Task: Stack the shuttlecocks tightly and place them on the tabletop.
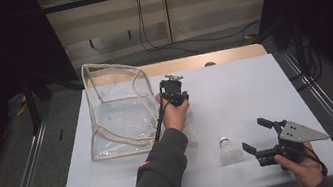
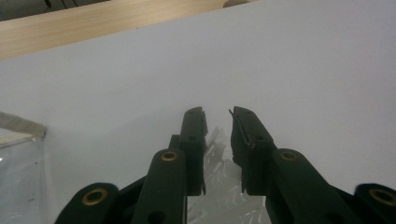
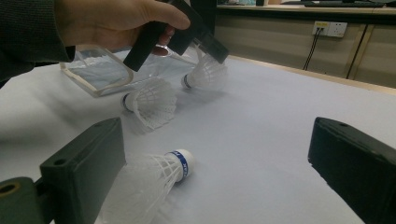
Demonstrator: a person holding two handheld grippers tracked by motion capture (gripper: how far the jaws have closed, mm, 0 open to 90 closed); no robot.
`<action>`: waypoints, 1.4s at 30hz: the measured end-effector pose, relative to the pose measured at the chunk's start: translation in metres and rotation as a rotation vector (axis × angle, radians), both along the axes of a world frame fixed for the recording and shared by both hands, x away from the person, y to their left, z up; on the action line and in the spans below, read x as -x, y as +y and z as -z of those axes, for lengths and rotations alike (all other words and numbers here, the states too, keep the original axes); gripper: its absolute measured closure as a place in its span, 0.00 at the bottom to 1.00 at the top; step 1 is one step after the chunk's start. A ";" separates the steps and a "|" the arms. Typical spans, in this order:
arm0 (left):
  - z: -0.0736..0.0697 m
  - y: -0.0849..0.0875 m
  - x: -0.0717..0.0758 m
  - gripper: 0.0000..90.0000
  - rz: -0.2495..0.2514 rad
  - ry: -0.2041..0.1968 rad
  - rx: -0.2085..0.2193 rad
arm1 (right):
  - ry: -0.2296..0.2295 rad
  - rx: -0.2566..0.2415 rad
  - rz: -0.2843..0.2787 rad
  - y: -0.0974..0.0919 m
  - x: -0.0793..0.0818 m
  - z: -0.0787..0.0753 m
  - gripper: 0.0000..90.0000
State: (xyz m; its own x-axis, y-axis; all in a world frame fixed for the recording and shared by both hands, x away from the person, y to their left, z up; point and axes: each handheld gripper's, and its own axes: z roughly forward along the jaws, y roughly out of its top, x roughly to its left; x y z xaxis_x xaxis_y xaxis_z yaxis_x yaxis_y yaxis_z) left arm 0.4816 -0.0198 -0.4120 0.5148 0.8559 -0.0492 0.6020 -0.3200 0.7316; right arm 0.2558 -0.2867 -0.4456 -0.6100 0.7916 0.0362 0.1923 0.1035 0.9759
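Item 1, left gripper [image 1: 175, 93]: held near the middle of the table [image 1: 234, 88], just right of the clear bag [image 1: 116, 109]. In the left gripper view its jaws stand close together around a white feathered skirt; in the right gripper view that gripper [image 3: 205, 49] sits at the feathers of the far shuttlecock [image 3: 205, 72]. Grasp judged as clenched on this shuttlecock, though pad contact is hard to confirm.

Item 2, right gripper [image 1: 258, 135]: at the near right, jaws spread wide, nothing held. The near shuttlecock [image 1: 229, 151] lies just left of it, on its side, cork with blue band pointing away in the right gripper view [image 3: 154, 179].

Item 3, middle shuttlecock [image 3: 149, 102]: lying between the other two.

Handling note: for bagging, the held shuttlecock is best gripped lightly so the feathers are not crushed, and carried left to the bag's opening, which should be kept propped.

Obscured: the held shuttlecock is hidden under the hand in the high view; the bag's mouth is hard to make out through the clear walls.
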 end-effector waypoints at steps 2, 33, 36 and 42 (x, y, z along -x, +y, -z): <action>0.000 0.000 0.000 0.83 -0.003 0.005 0.003 | 0.000 -0.001 0.000 0.000 0.000 0.000 0.04; -0.005 0.000 0.004 0.79 0.010 0.034 0.022 | 0.001 0.004 0.005 -0.001 0.001 0.000 0.04; -0.004 0.000 0.004 0.78 0.012 0.034 0.023 | 0.002 0.005 0.004 -0.001 0.001 0.001 0.04; -0.005 0.000 0.004 0.77 0.017 0.029 0.021 | 0.002 0.006 0.005 -0.002 0.001 0.001 0.04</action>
